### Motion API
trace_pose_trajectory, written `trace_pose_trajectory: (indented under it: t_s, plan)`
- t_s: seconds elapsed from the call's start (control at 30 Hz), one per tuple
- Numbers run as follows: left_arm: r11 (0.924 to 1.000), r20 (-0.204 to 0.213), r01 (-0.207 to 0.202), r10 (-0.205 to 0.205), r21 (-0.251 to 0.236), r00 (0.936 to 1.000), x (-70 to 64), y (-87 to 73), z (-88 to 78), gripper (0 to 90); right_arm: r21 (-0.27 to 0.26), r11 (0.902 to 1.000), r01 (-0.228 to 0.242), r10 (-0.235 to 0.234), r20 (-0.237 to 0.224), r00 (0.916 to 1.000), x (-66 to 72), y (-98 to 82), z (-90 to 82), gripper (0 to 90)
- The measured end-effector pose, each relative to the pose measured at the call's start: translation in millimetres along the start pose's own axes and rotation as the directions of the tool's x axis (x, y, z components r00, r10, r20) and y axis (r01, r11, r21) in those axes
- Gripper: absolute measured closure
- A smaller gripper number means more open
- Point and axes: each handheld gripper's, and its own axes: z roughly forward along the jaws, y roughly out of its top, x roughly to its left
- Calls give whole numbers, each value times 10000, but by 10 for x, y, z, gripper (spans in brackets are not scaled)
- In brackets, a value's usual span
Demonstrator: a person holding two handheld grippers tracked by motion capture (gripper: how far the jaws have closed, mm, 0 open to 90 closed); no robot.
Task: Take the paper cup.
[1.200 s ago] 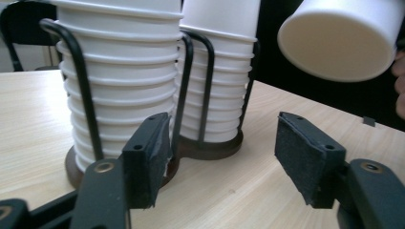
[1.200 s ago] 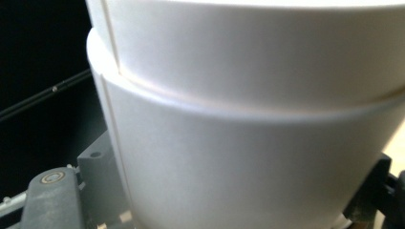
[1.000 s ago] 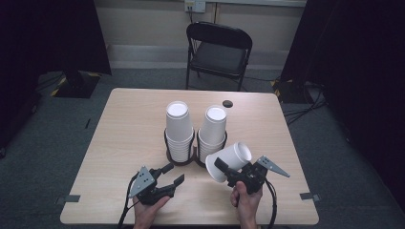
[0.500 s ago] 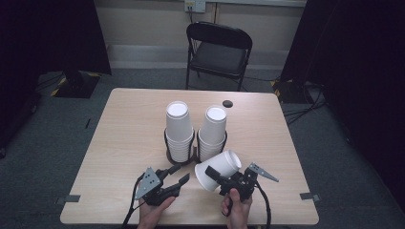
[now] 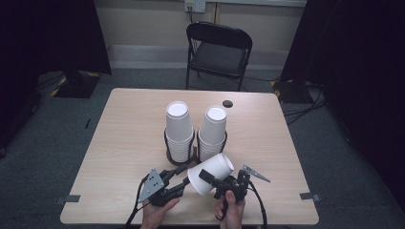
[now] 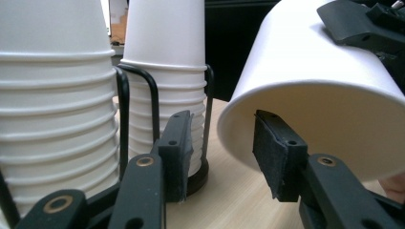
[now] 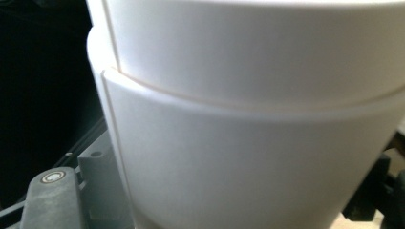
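A white paper cup (image 5: 210,173) is held on its side above the near part of the table (image 5: 119,143), gripped by the right gripper (image 5: 210,179), whose jaws are closed on its wall. In the right gripper view two nested cups seem to be seen. The left gripper (image 5: 183,175) is half open and its jaws have just been closing; one pad (image 6: 272,155) is placed at the cup's rim, and no pressing is seen. A handover, or pulling the cups apart, is probably in hand. Next, the rim must be pinched firmly. The two stacks (image 5: 179,129) are kept in their rack just behind.
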Motion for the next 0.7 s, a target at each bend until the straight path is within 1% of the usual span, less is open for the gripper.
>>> trace_pose_trajectory:
  t_s: [0.03, 0.07, 0.1, 0.17, 0.2, 0.23, 0.27, 0.3, 0.47, 0.5, 0.53, 0.57, 0.6, 0.63, 0.67, 0.7]
  plan:
    - [10000, -11, -54, 54, -53, 10000, -7, -1, 9, 590, 109, 9999, -80, 81, -80, 9999, 2, -19, 19, 167]
    - [9999, 15, -86, 86, -119, 10000, -14, -2, 17, 590, 109, 9999, -80, 81, -80, 9999, 2, -19, 19, 167]
    - [9996, 9, -139, 139, -260, 9999, -30, -3, 34, 613, 195, 9998, -75, 77, -81, 9999, 8, -41, 37, 167]
    - [9992, -29, -202, 201, -345, 9998, -38, -2, 39, 623, 252, 9997, -80, 82, -84, 9999, 7, -53, 47, 167]
    - [9991, -4, -180, 180, -389, 9998, -45, -2, 45, 633, 344, 9993, -168, 174, -184, 9997, 3, -69, 61, 167]
    - [9989, 14, -252, 253, -396, 9997, -53, 3, 46, 637, 370, 9990, -232, 241, -252, 9994, 3, -80, 70, 167]
    - [9979, -136, -423, 417, -495, 9990, -68, 8, 42, 653, 452, 9987, -229, 242, -283, 9993, 5, -93, 81, 167]
    - [9975, -164, -481, 474, -511, 9987, -82, 14, 41, 655, 538, 9982, -263, 281, -345, 9990, 10, -106, 93, 167]
    - [9961, -332, -560, 538, -686, 9980, -86, 26, 30, 681, 622, 9975, -327, 361, -550, 9978, 34, -140, 119, 167]
    - [9954, -393, -627, 600, -718, 9974, -90, 28, 31, 684, 714, 9968, -357, 400, -593, 9974, 36, -147, 129, 167]
    - [9951, -345, -671, 647, -732, 9973, -98, 31, 35, 686, 762, 9964, -368, 415, -615, 9972, 36, -153, 138, 167]
    - [9946, -435, -765, 736, -698, 9963, -120, 36, 51, 689, 937, 9948, -403, 468, -681, 9966, 40, -172, 163, 167]
    - [9946, -435, -765, 736, -698, 9963, -120, 36, 51, 699, 937, 9948, -403, 468, -681, 9966, 40, -172, 163, 167]
    - [9940, -486, -868, 837, -660, 9953, -135, 42, 55, 699, 993, 9942, -409, 481, -716, 9963, 41, -178, 172, 167]
    - [9935, -594, -891, 849, -716, 9946, -150, 46, 54, 713, 1096, 9931, -410, 498, -789, 9956, 43, -188, 187, 166]
    - [9928, -817, -973, 915, -700, 9924, -162, 56, 37, 738, 1118, 9926, -480, 578, -856, 9947, 42, -192, 192, 166]
